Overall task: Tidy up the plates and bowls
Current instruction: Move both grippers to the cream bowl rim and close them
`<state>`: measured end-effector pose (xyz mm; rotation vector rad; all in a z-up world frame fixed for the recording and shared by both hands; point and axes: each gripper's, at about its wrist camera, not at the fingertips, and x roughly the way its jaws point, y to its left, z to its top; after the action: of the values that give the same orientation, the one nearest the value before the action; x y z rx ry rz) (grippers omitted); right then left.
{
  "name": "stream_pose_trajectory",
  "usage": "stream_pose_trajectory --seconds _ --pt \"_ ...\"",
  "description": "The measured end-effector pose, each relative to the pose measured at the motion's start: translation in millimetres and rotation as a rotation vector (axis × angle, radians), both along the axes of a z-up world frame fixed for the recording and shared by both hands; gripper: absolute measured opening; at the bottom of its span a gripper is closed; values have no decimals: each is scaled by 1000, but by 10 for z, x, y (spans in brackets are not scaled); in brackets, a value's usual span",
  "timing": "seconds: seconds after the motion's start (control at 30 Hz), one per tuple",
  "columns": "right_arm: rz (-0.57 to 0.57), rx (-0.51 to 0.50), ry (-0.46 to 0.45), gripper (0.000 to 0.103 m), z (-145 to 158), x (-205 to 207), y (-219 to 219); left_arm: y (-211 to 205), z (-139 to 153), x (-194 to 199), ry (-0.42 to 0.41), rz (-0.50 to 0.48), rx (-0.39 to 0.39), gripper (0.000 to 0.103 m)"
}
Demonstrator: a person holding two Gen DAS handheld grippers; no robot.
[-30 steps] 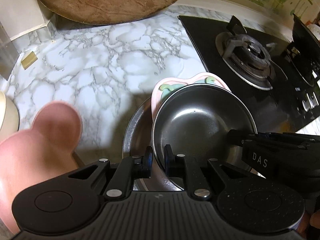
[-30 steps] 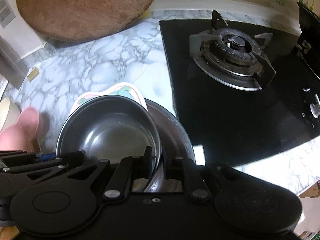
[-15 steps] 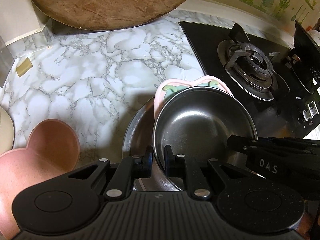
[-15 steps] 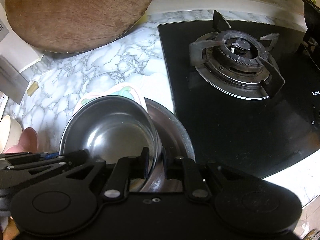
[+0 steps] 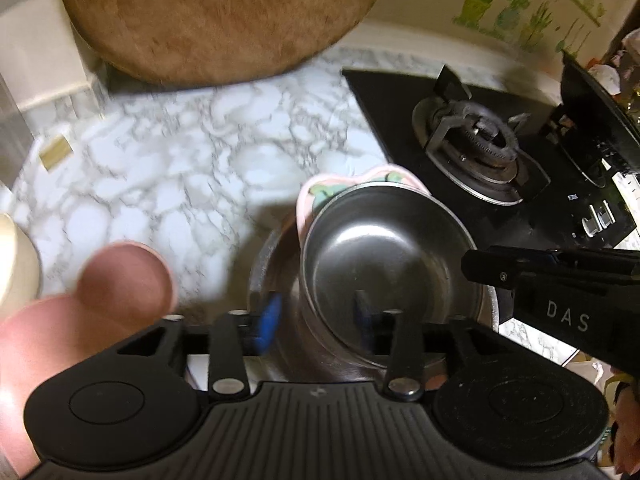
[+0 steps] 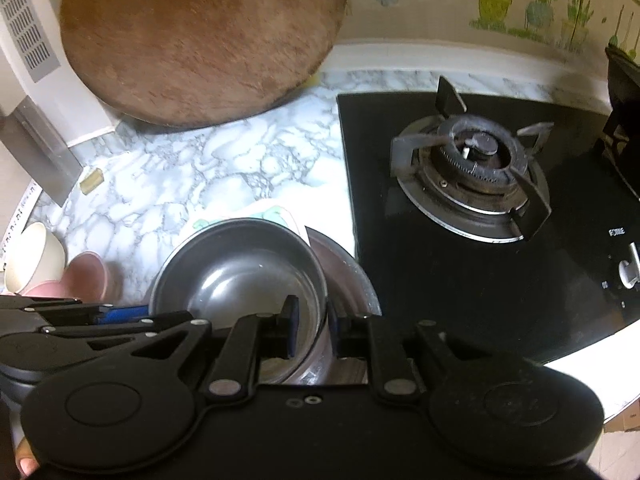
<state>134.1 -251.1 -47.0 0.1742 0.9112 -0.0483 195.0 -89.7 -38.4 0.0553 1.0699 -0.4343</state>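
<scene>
A steel bowl point(image 5: 384, 248) sits on a pink patterned plate point(image 5: 320, 192), which lies in a larger steel plate point(image 5: 272, 256) on the marble counter. My left gripper point(image 5: 316, 316) is open, its fingers either side of the bowl's near rim. My right gripper point(image 6: 312, 324) stands part open with the bowl's point(image 6: 240, 276) right rim between its fingers, which appear apart from the rim. The pink plate point(image 6: 280, 214) and the steel plate point(image 6: 352, 276) show behind and right of the bowl. A pink ear-shaped bowl point(image 5: 120, 276) lies at the left.
A round wooden board point(image 5: 224, 16) leans at the back. A black gas hob point(image 6: 476, 168) lies to the right. A cream cup point(image 6: 32, 256) and the pink bowl point(image 6: 86, 276) stand at the left. A small yellow block point(image 5: 56, 152) lies on the counter.
Both grippers have opened off the steel bowl's rim, the left one wide. The stack now rests lower on the counter and both cameras have tipped back.
</scene>
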Motion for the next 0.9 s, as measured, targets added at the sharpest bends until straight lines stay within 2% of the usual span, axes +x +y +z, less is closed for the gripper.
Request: stream_pose_trajectory --seconds 0.23,0.37,0.47,0.63,0.7,0.73,0.77,0.8,0.83,0.9 --pt "47 -11 -77 17 261 -207 113 256 302 -212 -80 6 -27 51" --pt "112 34 -146 18 440 -313 185 511 519 -336 -149 36 -51 65" --pt "167 27 -183 19 547 -370 318 737 662 -399 -191 60 -56 65" --pt "262 42 -273 22 702 -402 584 1154 780 -422 -214 141 -53 67" --pt "295 27 -310 30 751 -398 711 1334 801 -422 -217 175 -54 67" --pt "307 9 -331 50 773 -401 782 1423 810 -420 -218 195 -55 67" --pt "315 -3 -361 78 794 -418 854 1512 810 -429 -219 214 -56 67" --pt "326 -8 -397 89 812 -434 915 1598 808 -435 -222 231 -53 67" --pt "342 -14 -415 92 823 -438 976 1679 804 -438 -225 249 -45 67" --pt "396 -17 -402 89 844 -384 1095 1852 786 -439 -224 287 -37 68"
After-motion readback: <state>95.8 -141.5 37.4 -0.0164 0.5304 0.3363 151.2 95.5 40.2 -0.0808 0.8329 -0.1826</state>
